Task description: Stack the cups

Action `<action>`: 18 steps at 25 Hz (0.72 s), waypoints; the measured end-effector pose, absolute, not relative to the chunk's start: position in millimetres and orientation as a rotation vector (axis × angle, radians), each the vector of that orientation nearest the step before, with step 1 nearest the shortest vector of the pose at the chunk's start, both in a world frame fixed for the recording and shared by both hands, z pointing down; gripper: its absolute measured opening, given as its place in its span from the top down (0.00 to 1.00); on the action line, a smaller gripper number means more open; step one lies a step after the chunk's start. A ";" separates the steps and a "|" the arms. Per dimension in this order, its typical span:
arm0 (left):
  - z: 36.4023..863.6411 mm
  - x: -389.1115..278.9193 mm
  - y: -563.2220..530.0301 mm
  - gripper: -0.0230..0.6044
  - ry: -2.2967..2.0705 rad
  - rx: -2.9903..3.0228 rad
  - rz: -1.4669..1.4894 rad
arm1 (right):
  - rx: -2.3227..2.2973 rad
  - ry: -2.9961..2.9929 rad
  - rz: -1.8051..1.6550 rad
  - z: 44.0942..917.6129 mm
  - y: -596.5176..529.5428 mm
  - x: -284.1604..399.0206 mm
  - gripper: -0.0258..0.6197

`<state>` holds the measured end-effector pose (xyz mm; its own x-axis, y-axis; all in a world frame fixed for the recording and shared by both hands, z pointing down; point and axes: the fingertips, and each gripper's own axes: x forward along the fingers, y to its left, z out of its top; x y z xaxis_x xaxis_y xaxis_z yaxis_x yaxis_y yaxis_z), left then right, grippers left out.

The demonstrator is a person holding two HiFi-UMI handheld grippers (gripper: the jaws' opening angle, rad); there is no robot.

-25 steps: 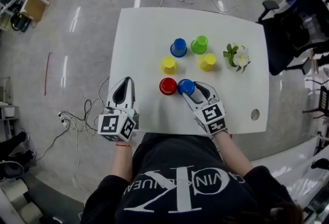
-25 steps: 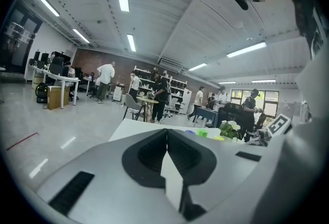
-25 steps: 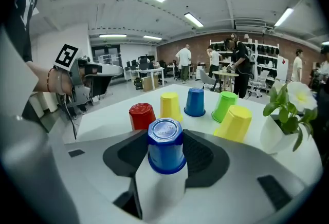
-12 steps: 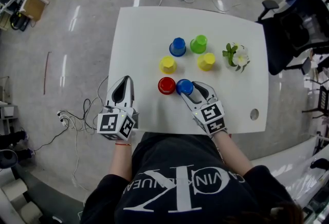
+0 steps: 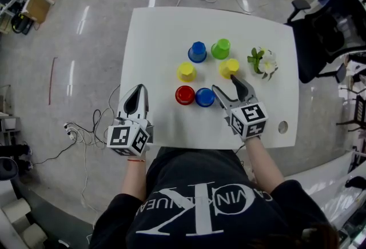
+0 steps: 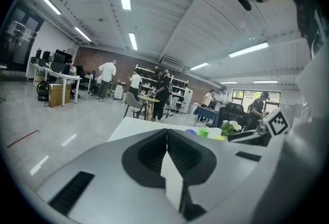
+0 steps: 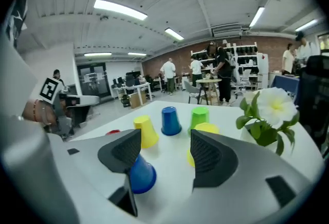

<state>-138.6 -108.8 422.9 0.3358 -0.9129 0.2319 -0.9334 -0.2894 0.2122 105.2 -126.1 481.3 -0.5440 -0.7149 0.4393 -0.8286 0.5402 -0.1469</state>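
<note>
Head view, with both gripper views. We take the red cup (image 5: 185,95) as our landmark on the white table (image 5: 154,36). The near blue cup (image 5: 205,97) stands just to the right of it, upside down, with the two all but touching. Beyond the red cup stand a yellow cup (image 5: 186,72), the far blue cup (image 5: 198,52) and a green cup (image 5: 221,49). Beyond it and to the right stand a second yellow cup (image 5: 229,68) and a flower (image 5: 263,62).

A second ago the right gripper (image 5: 226,84) sat around the near blue cup. Its jaws have just been opening and now stand wide with nothing between them. It has drawn off to the right of the red cup, with its tips near the second yellow cup. In its own view the near blue cup sits outside the left jaw.

The left gripper (image 5: 138,89) rests well to the left of the red cup, jaws together and empty.

We judge that the near blue cup has been set down and released. All six cups stand singly, so no stack has begun, and the second yellow cup looks the likeliest next pick.
</note>
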 end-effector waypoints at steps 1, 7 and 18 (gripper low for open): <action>422.8 -139.5 -107.6 0.96 -1.650 2.295 0.097 | 1.334 -2.415 0.484 485.2 -134.7 114.0 0.48; 421.0 -154.2 -96.8 0.96 -1.695 2.259 0.111 | 1.559 -2.246 0.508 508.1 -169.8 146.0 0.48; 427.2 -171.5 -81.7 0.96 -1.734 2.215 0.124 | 1.447 -2.256 0.436 517.6 -168.9 150.3 0.61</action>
<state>-171.5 -81.7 427.2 0.2578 -0.9292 0.2648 -0.9574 -0.2089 0.1994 150.3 -168.9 517.6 -0.3679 -0.7796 0.5068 -0.9123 0.4082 -0.0343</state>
